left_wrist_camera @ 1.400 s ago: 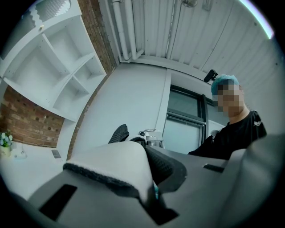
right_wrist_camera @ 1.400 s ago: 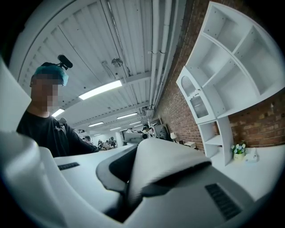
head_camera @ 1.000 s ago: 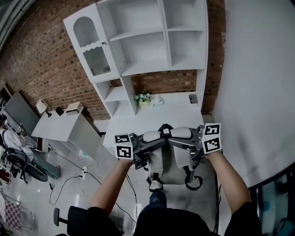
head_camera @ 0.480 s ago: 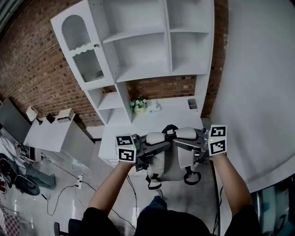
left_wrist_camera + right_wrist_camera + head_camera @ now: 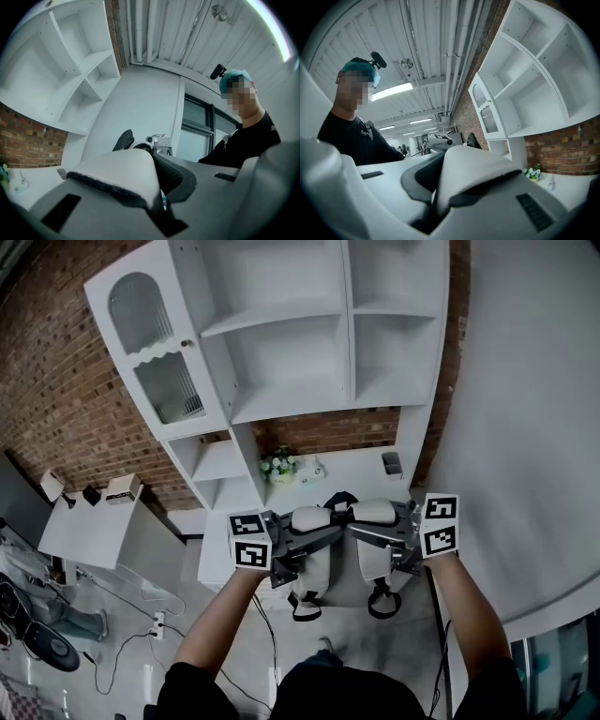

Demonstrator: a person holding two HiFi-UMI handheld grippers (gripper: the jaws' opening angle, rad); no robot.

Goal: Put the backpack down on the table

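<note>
A white shelf unit (image 5: 281, 334) fills the upper frame. Below it, flowers (image 5: 279, 465) and a cup (image 5: 392, 462) sit on the table (image 5: 352, 474). At centre, the left gripper (image 5: 302, 524) and right gripper (image 5: 364, 518) clench the backpack (image 5: 333, 568) by its straps (image 5: 375, 510), above the table's near edge.

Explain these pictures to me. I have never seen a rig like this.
There is no robot here: a person holds a hand tool, a gripper, in each hand. The head view comes from a camera on the person's head and looks down on both arms. The other two views come from a camera on each gripper, looking along its jaws. The left gripper and the right gripper are each shut on one of the padded straps of the backpack, which hangs in the air before the table. On the table stand flowers and a small container.
</note>
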